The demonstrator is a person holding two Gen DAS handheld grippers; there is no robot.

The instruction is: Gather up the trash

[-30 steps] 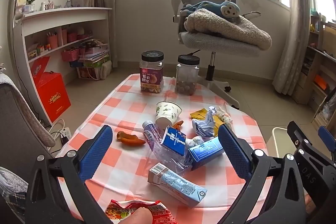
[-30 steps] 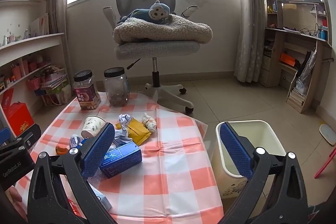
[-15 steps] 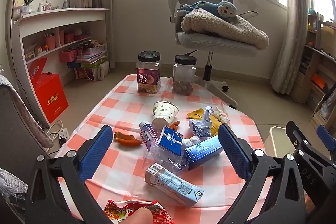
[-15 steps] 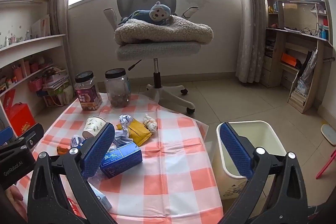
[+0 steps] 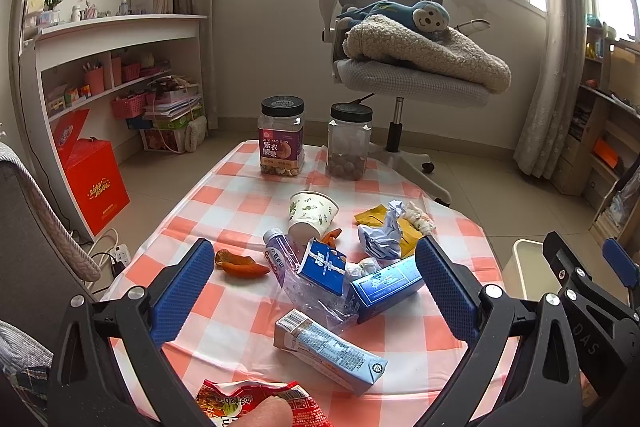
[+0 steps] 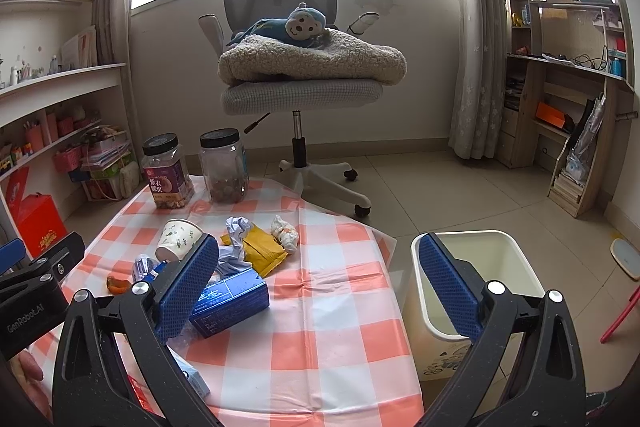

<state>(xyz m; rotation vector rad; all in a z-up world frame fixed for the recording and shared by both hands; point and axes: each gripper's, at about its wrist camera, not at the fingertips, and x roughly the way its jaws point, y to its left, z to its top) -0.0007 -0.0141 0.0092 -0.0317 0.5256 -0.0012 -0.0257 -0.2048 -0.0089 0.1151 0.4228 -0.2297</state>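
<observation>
Little has shifted since the earlier frames: both views have only drifted slightly, and the left gripper (image 5: 308, 287) and right gripper (image 6: 318, 285) are held with fingers spread wide and empty. Nearest the left gripper on the desk (image 5: 224, 195), the long drink carton (image 5: 330, 351) lies flat, its long axis running from upper left to lower right. It is judged light and crushable, best pinched across its narrow middle.

A purple-labelled nut jar (image 5: 281, 139) beside the unlabelled jar (image 5: 348, 143) reads "ZI YI YAO GUO" and "紫衣腰果". The left gripper's (image 6: 28, 301) body reads "GenRobot.AI"; the right gripper's (image 5: 588, 311) body shows "DAS".
</observation>
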